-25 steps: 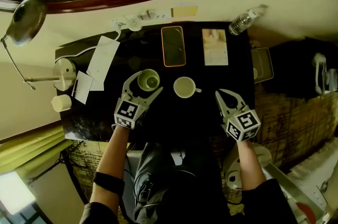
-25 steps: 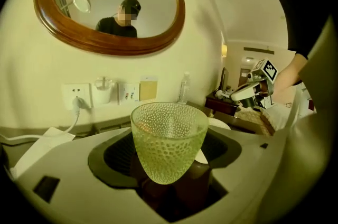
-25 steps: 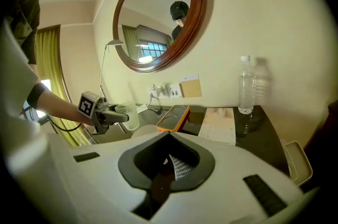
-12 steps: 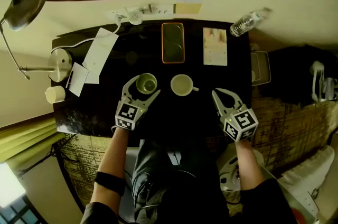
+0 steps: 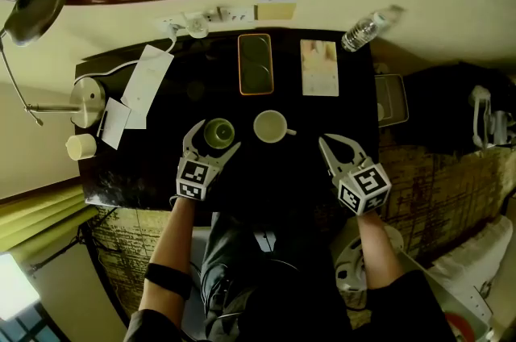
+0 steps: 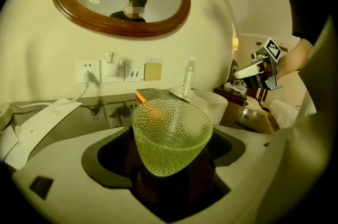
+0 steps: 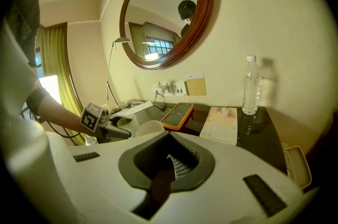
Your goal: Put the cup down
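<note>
A green dimpled glass cup [image 5: 218,133] [image 6: 170,136] stands upright on the black table [image 5: 161,175], left of centre. My left gripper [image 5: 216,136] is around it, one jaw on each side. Its jaws have just been opening and dark gaps show beside the cup, so they are open around it. A white cup [image 5: 270,126] [image 6: 211,104] sits just to the right of it. My right gripper [image 5: 326,145] [image 7: 171,165] hovers over the table's front right, shut and empty. The left gripper [image 7: 113,128] also shows in the right gripper view.
At the back of the table lie a phone in an orange case [image 5: 255,64], a booklet [image 5: 319,68] and a water bottle [image 5: 359,30]. Papers [image 5: 145,82], a lamp base [image 5: 83,101] and a small white pot [image 5: 81,147] fill the left side. Behind is the wall with sockets.
My left gripper has sunk toward the table with the green cup, and its jaws now stand a little wider around it. The right gripper has stayed put.
</note>
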`<act>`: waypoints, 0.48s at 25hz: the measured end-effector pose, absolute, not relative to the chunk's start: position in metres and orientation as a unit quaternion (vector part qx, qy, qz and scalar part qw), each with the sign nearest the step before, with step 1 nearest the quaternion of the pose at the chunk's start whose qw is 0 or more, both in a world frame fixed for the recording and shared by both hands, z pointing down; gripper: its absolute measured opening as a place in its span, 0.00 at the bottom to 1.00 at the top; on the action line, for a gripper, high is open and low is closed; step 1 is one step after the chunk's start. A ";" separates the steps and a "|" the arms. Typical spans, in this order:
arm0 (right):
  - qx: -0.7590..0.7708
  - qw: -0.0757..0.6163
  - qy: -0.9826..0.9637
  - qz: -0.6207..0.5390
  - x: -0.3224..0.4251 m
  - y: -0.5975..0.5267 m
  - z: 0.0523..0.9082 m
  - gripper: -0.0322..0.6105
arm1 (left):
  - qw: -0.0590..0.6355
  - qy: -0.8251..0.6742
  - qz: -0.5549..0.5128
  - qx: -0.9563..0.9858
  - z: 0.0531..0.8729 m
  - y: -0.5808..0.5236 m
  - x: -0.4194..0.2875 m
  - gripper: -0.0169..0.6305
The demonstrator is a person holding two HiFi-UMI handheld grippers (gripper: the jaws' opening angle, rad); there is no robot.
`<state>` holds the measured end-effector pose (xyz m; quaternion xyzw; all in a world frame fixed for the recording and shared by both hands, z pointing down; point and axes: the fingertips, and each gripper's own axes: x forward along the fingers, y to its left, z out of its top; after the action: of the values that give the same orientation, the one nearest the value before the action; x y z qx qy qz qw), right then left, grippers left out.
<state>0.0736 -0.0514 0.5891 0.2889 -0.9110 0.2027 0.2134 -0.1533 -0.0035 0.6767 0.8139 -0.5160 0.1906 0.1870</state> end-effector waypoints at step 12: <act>0.295 0.223 -0.904 0.216 0.075 -0.041 0.576 0.07 | 0.189 -0.524 0.207 0.804 0.631 0.018 -0.160 0.70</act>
<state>0.0745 -0.0413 0.5759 0.2951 -0.9035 0.2164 0.2230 -0.1605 0.0177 0.6314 0.8043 -0.5240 0.2069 0.1889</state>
